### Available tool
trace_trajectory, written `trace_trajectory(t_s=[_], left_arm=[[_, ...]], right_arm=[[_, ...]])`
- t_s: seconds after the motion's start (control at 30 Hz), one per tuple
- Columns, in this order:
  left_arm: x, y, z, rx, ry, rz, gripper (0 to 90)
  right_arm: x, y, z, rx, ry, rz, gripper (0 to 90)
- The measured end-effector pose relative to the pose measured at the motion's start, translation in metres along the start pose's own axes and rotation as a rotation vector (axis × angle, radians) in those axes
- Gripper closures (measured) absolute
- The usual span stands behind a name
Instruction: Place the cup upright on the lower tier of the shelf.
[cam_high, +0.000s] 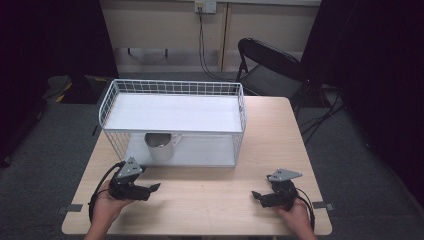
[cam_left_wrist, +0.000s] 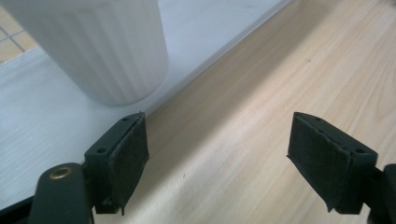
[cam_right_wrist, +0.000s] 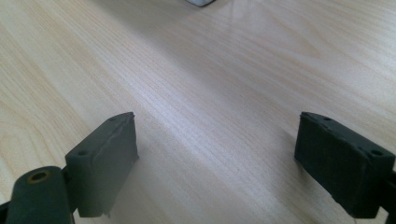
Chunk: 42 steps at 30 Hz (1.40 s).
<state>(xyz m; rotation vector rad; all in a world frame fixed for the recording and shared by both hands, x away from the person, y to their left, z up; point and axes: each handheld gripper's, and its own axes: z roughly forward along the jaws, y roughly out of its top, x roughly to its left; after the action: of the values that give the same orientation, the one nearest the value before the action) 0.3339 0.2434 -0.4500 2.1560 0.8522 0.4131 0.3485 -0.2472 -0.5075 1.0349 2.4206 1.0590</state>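
Note:
A white wire rack with two shelves stands at the back of the wooden table. A pale ribbed mug sits on its lower shelf, handle to the right. My left gripper lies low over the table just in front of the rack's left end, jaws open and empty. In the left gripper view the mug stands on the white shelf board beyond the left pad, and the left gripper holds nothing. My right gripper rests at the front right, open over bare wood, its jaws wide apart.
A black folding chair stands behind the table's far right corner, with cables on the floor beside it. The rack's upper shelf is a bare white board. Bare wood lies between the two grippers.

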Motion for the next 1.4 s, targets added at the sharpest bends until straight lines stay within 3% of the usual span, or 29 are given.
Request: trace_trajectory(t_s=[0.93, 1.4], left_arm=[[0.018, -0.051, -0.018, 0.034, -0.02, -0.046, 15.9], [0.021, -0.062, -0.017, 0.058, -0.021, -0.064, 15.4]], right_arm=[[0.0, 0.0, 0.0, 0.0, 0.0, 0.001, 12.2], [0.0, 0.0, 0.0, 0.0, 0.0, 0.001, 12.1]])
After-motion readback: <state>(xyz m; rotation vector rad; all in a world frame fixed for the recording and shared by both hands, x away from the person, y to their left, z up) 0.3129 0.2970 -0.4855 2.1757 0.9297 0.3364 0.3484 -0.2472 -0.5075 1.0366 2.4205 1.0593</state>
